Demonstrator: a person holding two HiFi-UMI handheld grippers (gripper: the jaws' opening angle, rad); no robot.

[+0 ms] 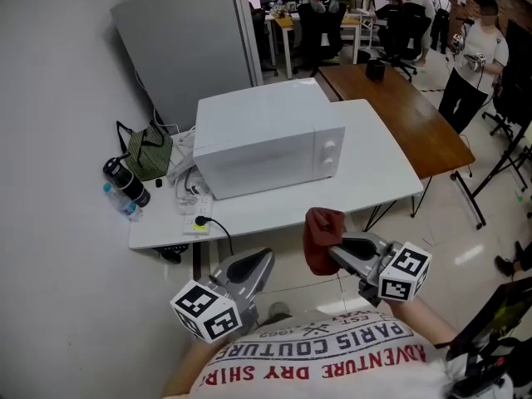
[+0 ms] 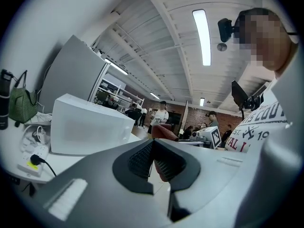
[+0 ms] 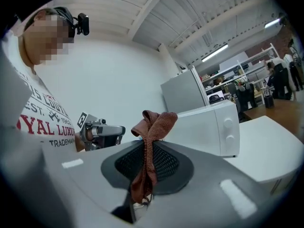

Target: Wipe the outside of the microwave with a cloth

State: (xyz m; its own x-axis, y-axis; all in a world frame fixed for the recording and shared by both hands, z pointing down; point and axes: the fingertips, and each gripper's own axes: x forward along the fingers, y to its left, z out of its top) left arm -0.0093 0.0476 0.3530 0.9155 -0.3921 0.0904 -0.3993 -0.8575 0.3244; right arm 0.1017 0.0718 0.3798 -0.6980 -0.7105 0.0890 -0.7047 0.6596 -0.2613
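Cloth [image 3: 154, 122], seemingly bunched, in right gripper [image 3: 148, 146]

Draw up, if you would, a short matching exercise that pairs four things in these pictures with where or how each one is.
Things:
1. microwave
2. cloth
3. left claw
4. green bag

Places or states:
A. shut, with nothing in it
B. pinched in the right claw
C. next to the black bottle
D. on the white table, door closed

Pairs: 1-D, 2-B, 3-A, 4-C
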